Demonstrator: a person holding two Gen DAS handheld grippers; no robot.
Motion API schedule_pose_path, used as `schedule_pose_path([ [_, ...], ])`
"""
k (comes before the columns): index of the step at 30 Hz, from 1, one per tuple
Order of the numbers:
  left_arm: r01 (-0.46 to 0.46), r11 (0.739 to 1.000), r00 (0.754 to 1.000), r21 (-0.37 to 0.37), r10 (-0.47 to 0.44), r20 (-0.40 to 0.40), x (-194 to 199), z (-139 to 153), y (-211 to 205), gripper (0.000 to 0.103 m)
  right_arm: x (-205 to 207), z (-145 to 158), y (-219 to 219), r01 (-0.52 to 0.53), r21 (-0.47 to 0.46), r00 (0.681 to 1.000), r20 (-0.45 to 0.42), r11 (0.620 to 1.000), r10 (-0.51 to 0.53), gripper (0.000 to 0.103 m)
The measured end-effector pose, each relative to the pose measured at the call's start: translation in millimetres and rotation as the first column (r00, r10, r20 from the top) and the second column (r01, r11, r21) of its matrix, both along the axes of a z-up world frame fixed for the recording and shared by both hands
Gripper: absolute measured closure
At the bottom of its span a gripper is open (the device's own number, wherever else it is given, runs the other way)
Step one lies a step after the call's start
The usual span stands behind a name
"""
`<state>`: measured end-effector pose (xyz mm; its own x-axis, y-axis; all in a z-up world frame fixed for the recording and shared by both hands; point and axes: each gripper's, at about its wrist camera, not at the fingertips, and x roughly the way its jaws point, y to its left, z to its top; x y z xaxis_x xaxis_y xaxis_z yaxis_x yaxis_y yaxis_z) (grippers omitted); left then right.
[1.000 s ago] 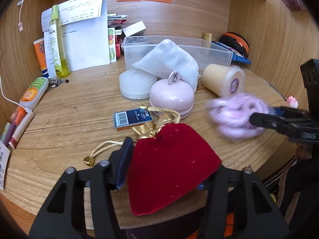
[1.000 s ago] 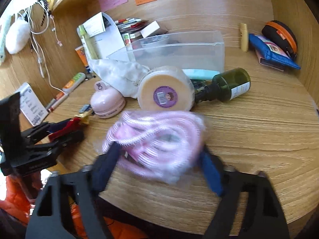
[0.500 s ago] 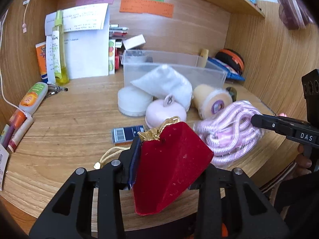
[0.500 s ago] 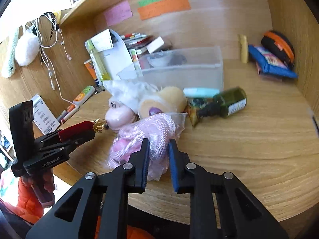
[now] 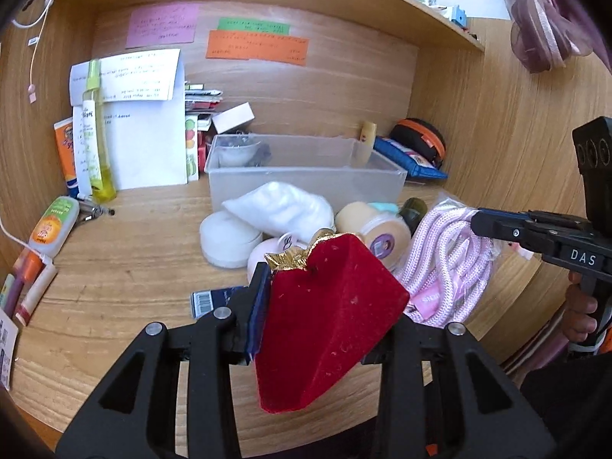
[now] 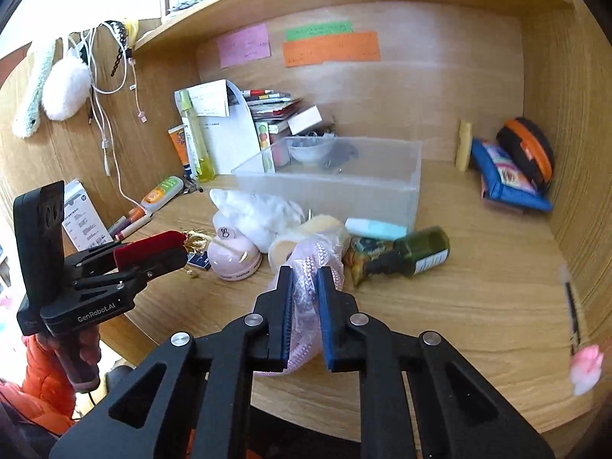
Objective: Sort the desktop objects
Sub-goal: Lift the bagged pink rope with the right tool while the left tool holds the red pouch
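My left gripper [image 5: 325,317] is shut on a red velvet pouch [image 5: 329,321] with a gold-trimmed neck and holds it above the desk's front edge. It also shows in the right wrist view [image 6: 149,250]. My right gripper [image 6: 306,306] is shut on a bagged coil of pink rope [image 6: 310,267] and holds it up off the desk; the rope shows in the left wrist view [image 5: 447,267]. A clear plastic bin [image 5: 306,179] stands at the back middle with a bowl in it.
Before the bin lie a white cloth pouch [image 5: 283,210], a white round tin [image 5: 229,241], a pink round case [image 6: 233,256], a beige roll [image 5: 378,233], a green bottle [image 6: 413,254] and a barcode card [image 5: 214,300]. Tubes and papers line the left wall. Blue and orange cases [image 6: 512,172] sit back right.
Both grippers rose and drew back from the desk. The red pouch lifted off the wood with its cord. The right jaws closed tight on the pink rope bag.
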<state>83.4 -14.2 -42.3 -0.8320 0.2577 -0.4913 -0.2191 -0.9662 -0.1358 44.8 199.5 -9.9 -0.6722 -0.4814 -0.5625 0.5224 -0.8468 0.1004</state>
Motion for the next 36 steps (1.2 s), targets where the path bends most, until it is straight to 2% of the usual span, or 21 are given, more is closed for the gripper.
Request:
schedule_pose_path([
  [6,0.019,1.0,1.0,0.016,-0.018,-0.009,-2,4,5,0.068,0,5,-6,0.001,0.062,0.999,-0.034,0.998,0.001,0.092],
  [11,0.036,0.999,0.999,0.012,-0.036,-0.006,-1,3,9,0.068,-2,9,-12,-0.029,0.074,0.999,-0.034,0.997,0.032,0.093],
  [17,0.032,0.999,0.999,0.018,-0.032,0.02,-11,0,2,0.068,11,13,-45,-0.133,0.151,0.987,-0.071,0.979,0.145,0.092],
  [21,0.04,0.998,0.998,0.048,-0.042,0.051,-12,-8,-3,0.068,17,8,-71,-0.2,0.181,0.974,-0.074,0.963,0.216,0.091],
  [23,0.032,0.999,0.998,0.041,-0.035,0.061,-11,-15,-2,0.068,22,3,-82,-0.202,0.223,0.968,-0.105,0.954,0.23,0.09],
  [26,0.021,0.999,0.995,0.032,-0.024,0.099,-12,-27,-3,0.068,27,-2,-92,-0.199,0.265,0.96,-0.142,0.943,0.243,0.08],
  [28,0.02,0.999,0.993,0.039,-0.025,0.114,-10,-31,-5,0.068,27,-4,-93,-0.195,0.261,0.96,-0.146,0.946,0.238,0.05],
  [29,0.017,0.999,0.993,0.041,-0.022,0.116,-9,-32,-7,0.068,26,-5,-92,-0.182,0.256,0.963,-0.149,0.949,0.225,0.046],
  [32,0.033,0.997,0.993,0.067,-0.04,0.107,-6,-28,-9,0.068,23,-4,-89,-0.175,0.235,0.964,-0.154,0.956,0.215,0.046],
  [36,0.053,0.998,0.997,0.041,-0.055,0.057,-6,-13,-6,0.068,17,-2,-83,-0.213,0.161,0.965,-0.121,0.964,0.233,0.045],
])
